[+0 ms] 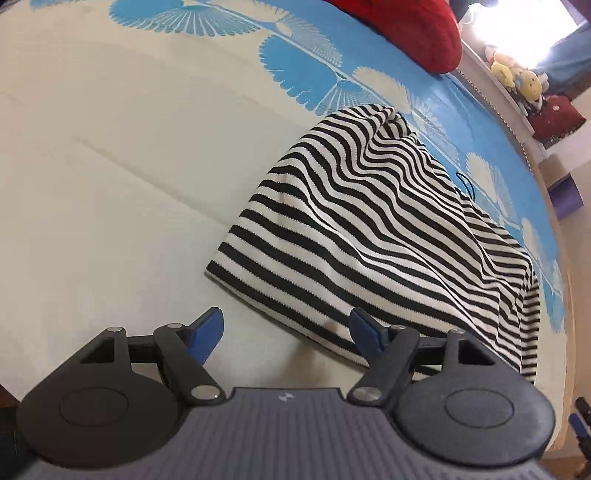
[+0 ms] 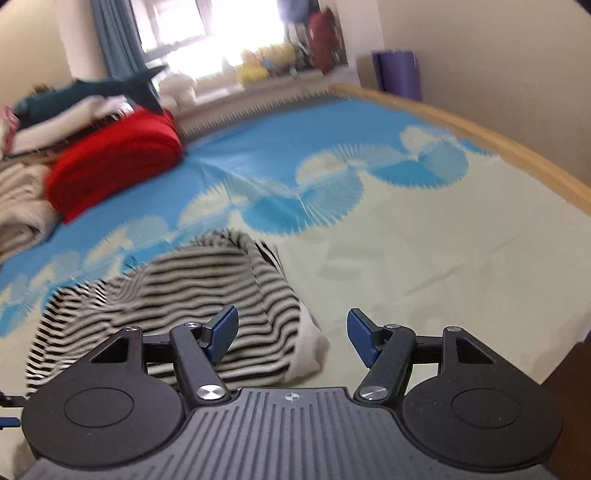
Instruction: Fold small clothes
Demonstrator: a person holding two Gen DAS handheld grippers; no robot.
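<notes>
We see a striped top (image 1: 369, 236) lying rumpled on a cream and blue bedspread (image 1: 110, 184). Our left gripper (image 1: 288, 334) and right gripper (image 2: 291, 338) hover over it, jaws apart, holding nothing.

Garment (image 1: 373, 236) lies on bed (image 1: 110, 184) (blanket (image 1: 417, 33) behind).

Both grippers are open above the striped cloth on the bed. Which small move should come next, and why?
Probably lower the left gripper onto the near corner of the striped cloth and close on it. Its jaws stand open and empty, with that corner just ahead between the fingers. The cloth lies bunched on the bedsheet, not yet flat. The right gripper is also open and holds nothing.
</notes>
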